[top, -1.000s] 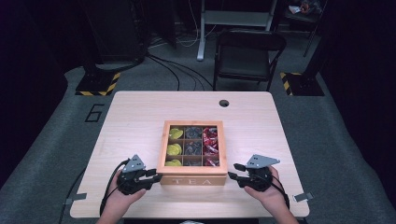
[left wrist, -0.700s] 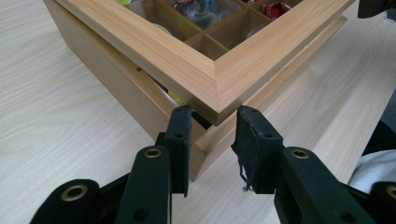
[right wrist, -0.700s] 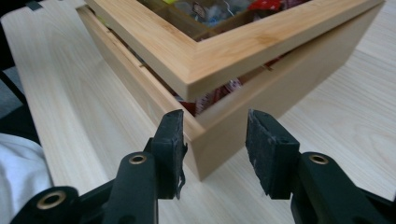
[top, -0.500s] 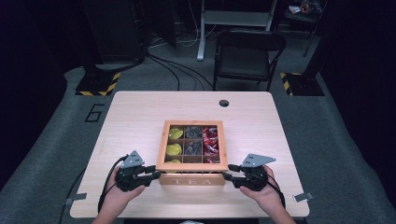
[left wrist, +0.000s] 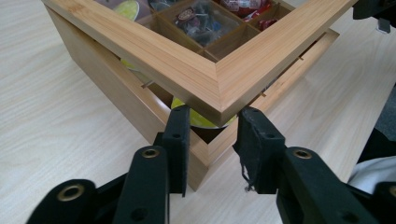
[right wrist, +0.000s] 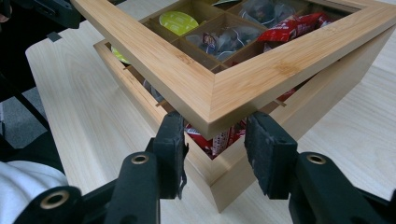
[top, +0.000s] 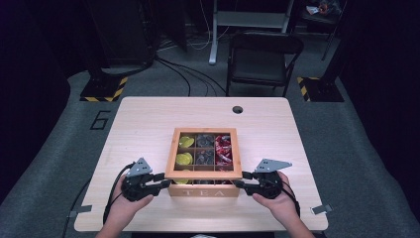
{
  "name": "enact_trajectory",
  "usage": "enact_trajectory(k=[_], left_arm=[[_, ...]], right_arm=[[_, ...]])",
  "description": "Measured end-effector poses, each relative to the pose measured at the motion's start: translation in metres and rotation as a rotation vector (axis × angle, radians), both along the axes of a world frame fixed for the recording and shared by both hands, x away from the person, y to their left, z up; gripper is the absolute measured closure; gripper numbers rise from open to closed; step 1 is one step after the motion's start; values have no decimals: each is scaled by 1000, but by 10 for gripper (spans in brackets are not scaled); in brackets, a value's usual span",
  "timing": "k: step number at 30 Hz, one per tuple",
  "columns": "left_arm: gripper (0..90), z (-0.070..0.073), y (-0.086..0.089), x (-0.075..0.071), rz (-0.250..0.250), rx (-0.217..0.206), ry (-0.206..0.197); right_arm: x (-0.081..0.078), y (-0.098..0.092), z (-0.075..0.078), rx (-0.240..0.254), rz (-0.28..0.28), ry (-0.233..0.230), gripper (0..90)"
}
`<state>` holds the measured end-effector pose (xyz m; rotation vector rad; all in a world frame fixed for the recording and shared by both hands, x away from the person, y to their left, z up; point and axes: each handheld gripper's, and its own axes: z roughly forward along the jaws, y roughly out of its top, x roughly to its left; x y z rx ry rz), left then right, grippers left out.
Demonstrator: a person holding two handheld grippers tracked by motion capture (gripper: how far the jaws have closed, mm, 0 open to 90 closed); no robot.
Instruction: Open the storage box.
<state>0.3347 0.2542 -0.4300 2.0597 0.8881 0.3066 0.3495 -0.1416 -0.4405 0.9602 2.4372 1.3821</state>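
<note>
**Both grippers at the lid's front corners, TEA box lid raised**

Writing first: far left of the high view, a grey "6" [top: 100, 120] is painted on the floor beside the table [top: 148, 124]. Center frame, the wooden box [top: 204, 190] reads "TEA" on its front wall. No brand is legible on the packets inside; you can make out yellow-green pods [top: 184, 158] in the left column, dark sachets [top: 204, 157] in the middle and red wrappers [top: 223, 148] at right.

Your left gripper [top: 161, 182] sits lower left of center in the high view, at the box's front left corner. In the left gripper view its jaws straddle the corner of the framed lid [left wrist: 219, 88], w/ the lid's tip just above and between the pads. The jaws have just opened a little; you can't tell for sure whether the pads press the wood.

The lid stands lifted off the box body, a gap showing along both front edges, approx level.

Your right gripper [top: 242, 186] sits lower right of center, at the front right corner. In the right gripper view the jaws stand partly apart on either side of the lid corner [right wrist: 212, 105], having closed slightly; contact w/ the wood isn't clear there either. Red wrappers [right wrist: 219, 137] show thru the gap.
</note>
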Motion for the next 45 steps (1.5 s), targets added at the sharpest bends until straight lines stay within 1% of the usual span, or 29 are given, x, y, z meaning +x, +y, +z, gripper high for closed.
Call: enact_trajectory(k=[2,5,6,7,8,10,11,12,14,15,17,21,23,24,26,27,29,31,33,34,37,39,43,45], left_arm=[[590,0,0,1,1,0,-9],[546,0,-1,4,8,-8,-13],[526,0,-2,5,10,-12,-8],[509,0,-1,6,15,-11,-20],[496,-1,-2,7,22,-17,-22],[483,-1,-2,9,28,-13,-28],[470,-1,-2,11,33,-4,-44],[458,-1,-3,11,37,-4,-47],[451,-2,-3,14,42,-11,-60],[451,-1,-4,14,37,-14,-57],[452,0,-5,15,38,-17,-72],[468,6,-8,15,24,1,-94],[469,8,-9,16,24,-4,-76],[469,9,-8,17,26,-10,-78],[470,11,-7,18,26,-29,-66],[471,12,-7,19,26,-31,-64],[476,13,-7,20,25,-31,-61],[478,15,-7,22,24,-29,-57],[478,17,-7,23,28,-38,-50],[478,17,-7,23,30,-39,-50],[483,21,-7,24,30,-37,-36],[486,22,-7,25,31,-33,-36],[493,27,-8,27,38,-24,-25],[499,30,-8,28,40,-24,-21]], right_arm=[[0,0,2,2,-10,4,572],[1,0,4,7,-8,2,572],[1,0,6,4,-11,7,572],[2,-1,6,4,-7,1,572],[2,-1,8,9,-10,5,572],[2,-1,10,12,-12,3,572],[2,-2,10,16,-14,5,573],[3,-2,12,19,-13,2,573],[3,-2,14,18,-17,-4,575],[3,-2,14,19,-21,-2,575],[3,-2,16,20,-22,-8,576],[4,-3,18,32,-26,-17,584],[4,-4,18,41,-23,-22,577],[4,-4,18,43,-22,-22,568],[5,-5,18,35,-27,-29,545],[6,-5,18,31,-28,-34,537],[6,-7,17,34,-38,-29,527],[8,-8,17,32,-39,-40,514],[9,-9,18,35,-45,-53,498],[11,-10,18,32,-43,-61,493],[15,-10,18,20,-45,-61,479],[18,-10,19,12,-44,-60,473],[23,-8,21,11,-42,-75,467],[25,-8,23,12,-44,-74,462]])
